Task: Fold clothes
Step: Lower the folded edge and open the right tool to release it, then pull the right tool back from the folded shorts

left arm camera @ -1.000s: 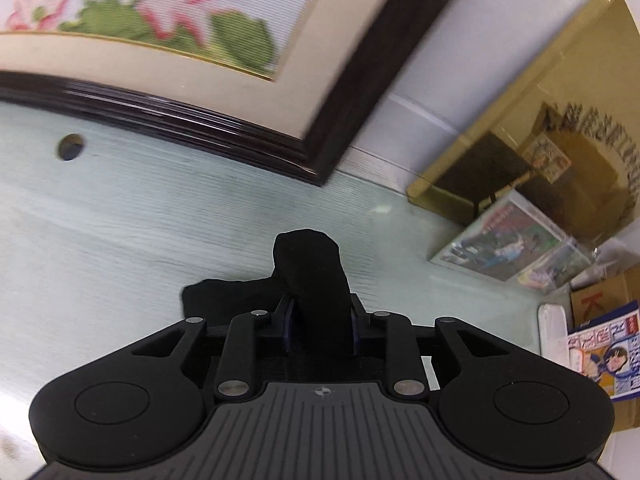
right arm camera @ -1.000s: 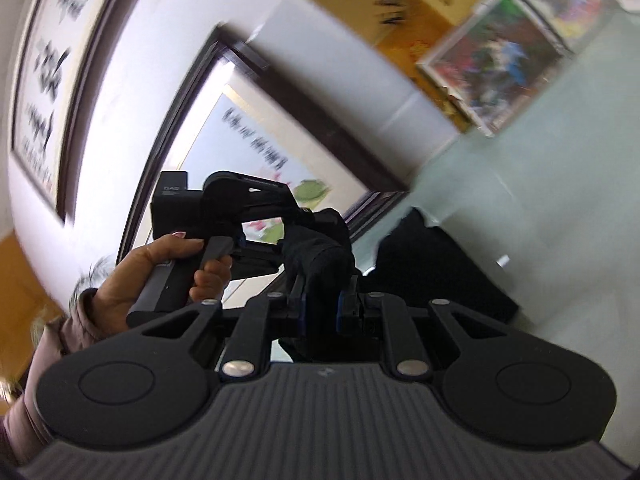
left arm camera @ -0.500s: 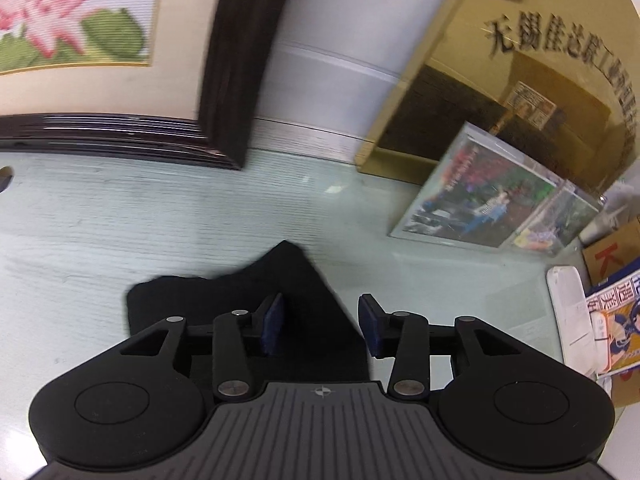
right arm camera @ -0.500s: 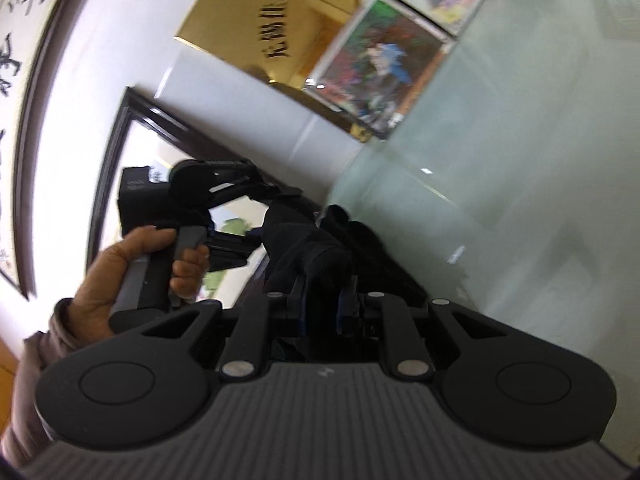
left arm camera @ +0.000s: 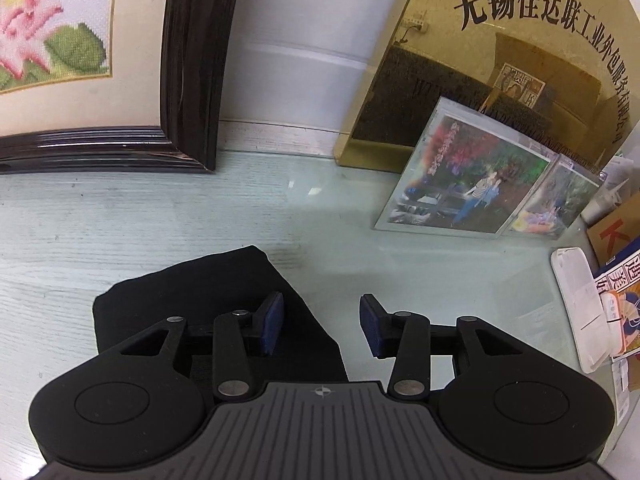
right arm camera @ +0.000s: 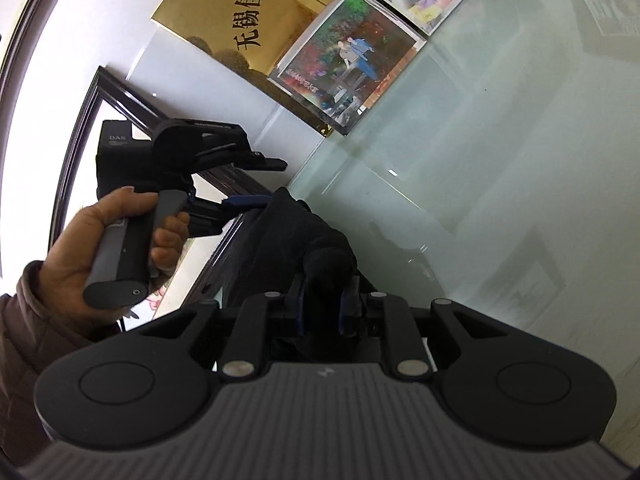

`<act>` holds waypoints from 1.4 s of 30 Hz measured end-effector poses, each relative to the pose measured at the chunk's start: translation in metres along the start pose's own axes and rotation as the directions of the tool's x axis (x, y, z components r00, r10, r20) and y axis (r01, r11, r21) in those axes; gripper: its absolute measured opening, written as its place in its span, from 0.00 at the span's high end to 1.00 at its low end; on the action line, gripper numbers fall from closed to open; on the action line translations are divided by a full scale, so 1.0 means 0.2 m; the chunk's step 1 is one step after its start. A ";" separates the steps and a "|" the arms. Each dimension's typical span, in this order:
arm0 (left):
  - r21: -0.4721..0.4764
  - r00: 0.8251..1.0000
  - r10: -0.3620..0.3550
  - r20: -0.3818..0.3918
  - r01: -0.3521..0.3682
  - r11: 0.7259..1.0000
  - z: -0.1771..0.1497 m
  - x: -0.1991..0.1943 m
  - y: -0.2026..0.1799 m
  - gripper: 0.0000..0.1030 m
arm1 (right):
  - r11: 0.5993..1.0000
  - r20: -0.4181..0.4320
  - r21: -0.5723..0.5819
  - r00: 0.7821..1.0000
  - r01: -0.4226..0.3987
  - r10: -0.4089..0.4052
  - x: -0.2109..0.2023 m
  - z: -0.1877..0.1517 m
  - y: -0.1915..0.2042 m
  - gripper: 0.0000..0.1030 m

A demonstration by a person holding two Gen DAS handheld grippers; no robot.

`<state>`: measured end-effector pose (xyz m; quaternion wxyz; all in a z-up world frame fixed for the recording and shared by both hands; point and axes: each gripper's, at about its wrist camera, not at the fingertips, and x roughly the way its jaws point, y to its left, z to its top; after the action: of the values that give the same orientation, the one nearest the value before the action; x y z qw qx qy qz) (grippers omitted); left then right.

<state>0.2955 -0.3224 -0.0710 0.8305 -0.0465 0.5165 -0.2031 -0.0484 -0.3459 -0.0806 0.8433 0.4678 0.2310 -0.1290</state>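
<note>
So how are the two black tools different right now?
The left tool stands wide open, with nothing pinched; the right tool is nearly closed on a bunch of the black cloth, its jaws just starting to open. The left tool hangs over the cloth's edge and bare table; the right tool has cloth between its pads. Both have blue pads.

A black garment (left arm camera: 208, 292) is lying on the pale green, glass-topped bench (left arm camera: 120, 216). Both grippers are showing black bodies with blue pads (left arm camera: 274, 320). A dark brown frame (left arm camera: 192, 60) is surrounding pink-and-green floral needlework (left arm camera: 48, 32); a gold plaque (left arm camera: 500, 60) is carrying black characters.
</note>
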 end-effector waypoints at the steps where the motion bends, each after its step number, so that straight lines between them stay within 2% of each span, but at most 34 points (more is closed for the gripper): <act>1: -0.001 1.000 -0.001 0.001 0.001 1.000 0.00 -0.01 0.00 0.57 | 1.000 -0.001 -0.005 1.000 0.001 -0.001 0.00 0.00 0.00 0.81; 6: 0.003 1.000 0.002 0.025 -0.002 1.000 0.01 -0.07 0.02 0.54 | 1.000 -0.008 -0.014 1.000 0.011 -0.011 0.00 -0.01 0.00 0.80; 8: 0.013 0.999 0.017 0.032 -0.018 1.000 0.02 -0.10 0.02 0.48 | 1.000 -0.009 -0.020 1.000 0.018 -0.018 0.00 -0.01 0.00 0.79; 13: 0.040 0.996 0.074 0.059 -0.076 0.996 0.02 -0.16 0.02 0.46 | 0.998 -0.002 -0.044 0.999 0.037 -0.037 -0.01 -0.01 0.00 0.76; 15: 0.053 0.993 0.088 0.078 -0.092 0.994 0.02 -0.20 0.03 0.38 | 0.997 0.002 -0.056 0.999 0.046 -0.046 -0.02 -0.01 0.00 0.73; 19: 0.072 0.987 0.112 0.114 -0.120 0.990 0.01 -0.26 0.03 0.30 | 0.994 0.021 -0.084 0.998 0.067 -0.066 -0.05 0.00 0.01 0.70; 21: 0.075 0.987 0.108 0.121 -0.117 0.990 0.01 -0.28 0.04 0.22 | 0.992 0.030 -0.097 0.997 0.076 -0.073 -0.07 0.01 0.01 0.68; 25: 0.069 0.984 0.103 0.143 -0.114 0.991 -0.01 -0.33 0.06 0.15 | 0.987 0.054 -0.120 0.993 0.106 -0.100 -0.12 0.02 0.00 0.66; 29: 0.065 0.981 0.113 0.159 -0.125 0.990 -0.03 -0.37 0.08 0.09 | 0.976 0.093 -0.149 0.985 0.159 -0.147 -0.19 0.05 -0.01 0.59; 33: 0.079 0.976 0.131 0.176 -0.147 0.986 -0.06 -0.41 0.09 0.08 | 0.960 0.127 -0.183 0.974 0.210 -0.188 -0.25 0.07 -0.03 0.59; 36: 0.088 0.970 0.148 0.191 -0.167 0.982 -0.09 -0.45 0.11 0.06 | 0.947 0.155 -0.234 0.970 0.219 -0.186 -0.29 0.08 0.01 0.57; 37: 0.089 0.968 0.155 0.195 -0.175 0.981 -0.11 -0.47 0.12 0.06 | 0.938 0.164 -0.268 0.970 0.220 -0.181 -0.30 0.09 0.04 0.54; 39: 0.094 0.964 0.167 0.205 -0.189 0.977 -0.13 -0.50 0.15 0.05 | 0.913 0.183 -0.343 0.969 0.221 -0.166 -0.31 0.09 0.11 0.38; 42: 0.095 0.959 0.183 0.218 -0.207 0.974 -0.17 -0.56 0.20 0.05 | 0.857 0.195 -0.475 0.974 0.198 -0.117 -0.32 0.08 0.23 0.35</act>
<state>0.2343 -0.2391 -0.0038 0.8971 0.0323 0.4164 -0.1441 -0.0798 -0.3357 -0.0075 0.9366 0.2055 0.2259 -0.1717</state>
